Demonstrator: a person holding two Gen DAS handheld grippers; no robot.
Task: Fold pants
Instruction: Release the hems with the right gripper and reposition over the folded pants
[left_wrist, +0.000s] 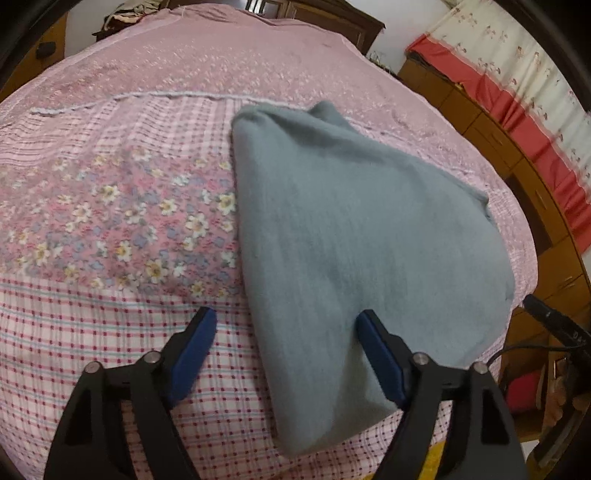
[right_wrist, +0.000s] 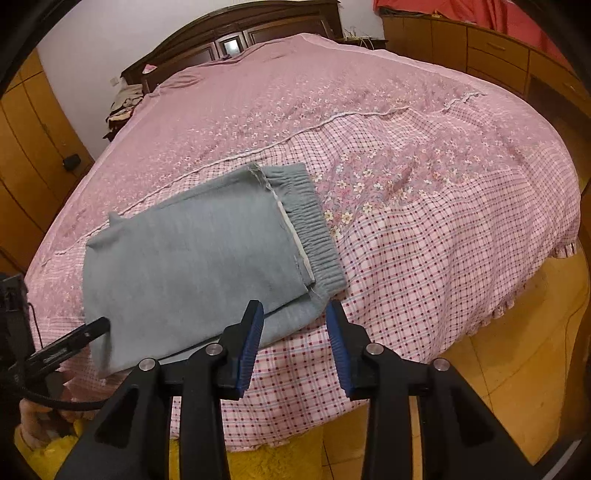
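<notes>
Both hand-held grippers, left (left_wrist: 286, 323) and right (right_wrist: 295, 314), hang released at the near edge of my pants (right_wrist: 192, 251), folded on the bed (right_wrist: 443, 240); I judge one last fold remains, needing a grip.

Pink floral-and-checked quilted bedspread (right_wrist: 424, 206), dark carved wooden headboard (right_wrist: 236, 33), orange wooden cabinets (right_wrist: 480, 51), red-and-cream curtain (left_wrist: 517, 85), white wall (right_wrist: 92, 48), tan tiled floor (right_wrist: 509, 354)

You have one pair of grey pants (right_wrist: 192, 254), folded, lying on one bed (right_wrist: 443, 229). You hold two grippers: the left gripper (left_wrist: 286, 325) and the right gripper (right_wrist: 295, 317), each with two blue-padded fingers.
</notes>
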